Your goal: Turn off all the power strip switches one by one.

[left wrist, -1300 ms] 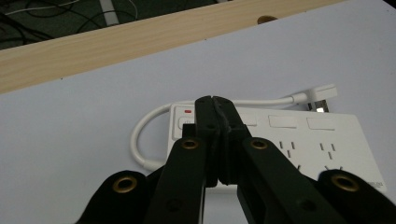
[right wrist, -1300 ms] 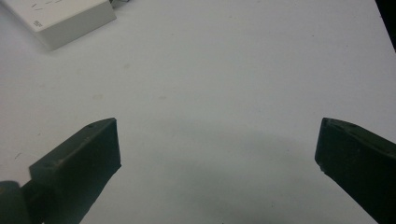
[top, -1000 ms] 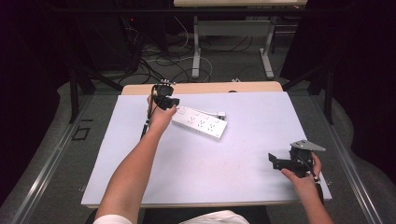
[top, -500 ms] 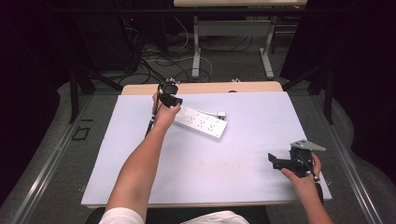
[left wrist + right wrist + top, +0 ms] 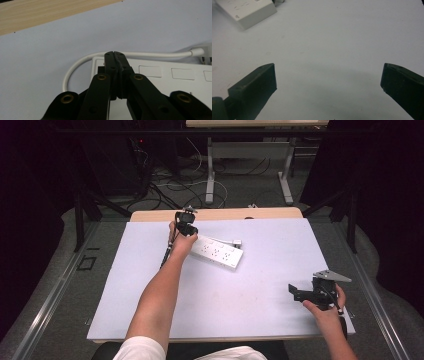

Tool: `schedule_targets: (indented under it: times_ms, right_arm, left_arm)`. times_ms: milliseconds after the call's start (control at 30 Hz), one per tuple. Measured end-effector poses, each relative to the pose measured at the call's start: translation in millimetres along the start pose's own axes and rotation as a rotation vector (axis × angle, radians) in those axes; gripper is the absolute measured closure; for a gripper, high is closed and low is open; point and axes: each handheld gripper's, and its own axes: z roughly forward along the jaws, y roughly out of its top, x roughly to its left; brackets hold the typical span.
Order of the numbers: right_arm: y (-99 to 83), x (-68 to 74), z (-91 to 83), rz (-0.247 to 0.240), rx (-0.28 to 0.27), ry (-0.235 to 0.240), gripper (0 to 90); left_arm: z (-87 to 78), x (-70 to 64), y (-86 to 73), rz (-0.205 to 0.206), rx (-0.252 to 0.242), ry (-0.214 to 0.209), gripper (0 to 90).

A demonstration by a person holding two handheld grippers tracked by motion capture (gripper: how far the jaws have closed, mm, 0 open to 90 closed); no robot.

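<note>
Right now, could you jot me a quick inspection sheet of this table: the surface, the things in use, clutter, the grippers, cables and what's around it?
Surface: pale sheet over a wooden table, no marks seen.
Job's things: white power strip lying flat toward the far side.
Clutter: nothing seen.
Grippers: left gripper with jaws closed, over the strip's end near where its cord comes out; whether it touches is unclear. Right gripper with jaws wide apart, nothing between them, near the right front corner.
Cables: the strip's white cord loops back along its far edge.
Surroundings: loose wires and another table's legs on the floor, dark beyond.
</note>
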Motion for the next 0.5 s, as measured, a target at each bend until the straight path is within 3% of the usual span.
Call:
schedule_targets:
  times_ms: [500]
  right_arm:
    - [-1.6,-0.4,0.1,0.010,0.008,-0.001,0.0]
  left_arm:
    - [14.8,0.9,-0.6,0.002,0.043,0.012,90.0]
